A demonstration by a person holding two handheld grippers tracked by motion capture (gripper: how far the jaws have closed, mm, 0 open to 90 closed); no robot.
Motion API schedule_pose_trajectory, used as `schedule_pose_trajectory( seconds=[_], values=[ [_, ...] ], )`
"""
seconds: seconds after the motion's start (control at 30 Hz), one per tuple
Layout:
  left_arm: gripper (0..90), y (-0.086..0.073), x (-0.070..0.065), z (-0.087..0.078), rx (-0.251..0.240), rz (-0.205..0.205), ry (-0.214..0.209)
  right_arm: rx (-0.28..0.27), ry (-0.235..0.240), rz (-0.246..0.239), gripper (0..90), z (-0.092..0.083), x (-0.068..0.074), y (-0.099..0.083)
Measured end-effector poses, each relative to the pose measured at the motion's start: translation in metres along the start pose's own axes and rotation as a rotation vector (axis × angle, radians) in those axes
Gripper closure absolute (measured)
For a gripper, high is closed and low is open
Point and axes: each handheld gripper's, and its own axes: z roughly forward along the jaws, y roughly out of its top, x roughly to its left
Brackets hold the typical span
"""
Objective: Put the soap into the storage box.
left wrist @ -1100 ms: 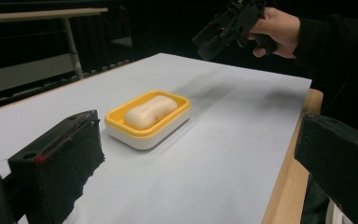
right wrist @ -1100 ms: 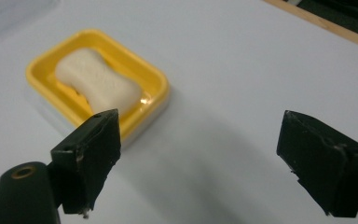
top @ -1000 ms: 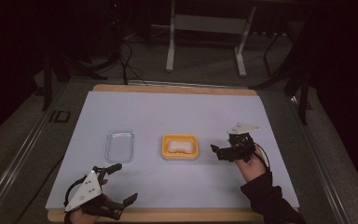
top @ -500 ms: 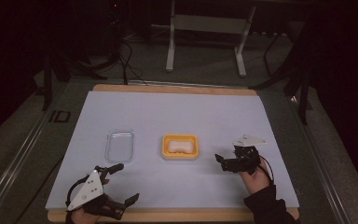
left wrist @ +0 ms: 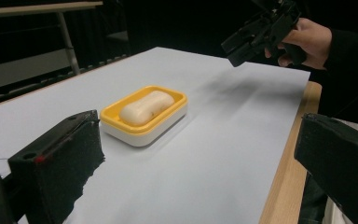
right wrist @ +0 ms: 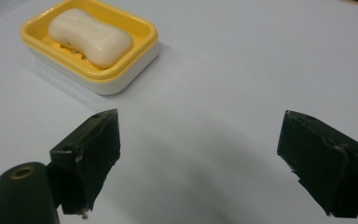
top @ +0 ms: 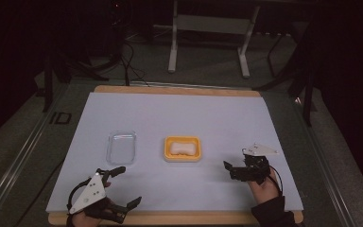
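Lying in its yellow dish (top: pixel 183 149), the soap (top: pixel 182 146) sits between both wide-open tongs, left (top: pixel 125 187) and right (top: pixel 228 169).

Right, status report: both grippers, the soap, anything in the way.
Left gripper open, at the near edge. Right gripper open, empty, right of the soap dish. Soap bar lying in the dish, untouched. Clear lid left of the dish, off the path.

soap (top: pixel 181 146): creamy white | soap dish (top: pixel 168 150): yellow on top, white below | lid (top: pixel 121 147): see-through | table cover (top: pixel 179 113): pale grey-blue | table edge (top: pixel 179 90): light wood
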Motion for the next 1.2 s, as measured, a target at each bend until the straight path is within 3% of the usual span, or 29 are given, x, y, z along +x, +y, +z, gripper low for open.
schedule_pose_trajectory(
  seconds=[0.67, 1.2],
  values=[
    [1.1, -0.0002, -0.0002, 0.0003, 0.007, 0.000, -0.002, -0.033, -0.007, 0.011, 13.3, -0.0017, -0.0034, -0.0023],
    [1.1, -0.0004, -0.0005, 0.0008, 0.009, -0.003, -0.002, -0.053, 0.022, 0.003, 13.4, 0.0009, -0.0023, -0.0026]
  ],
)
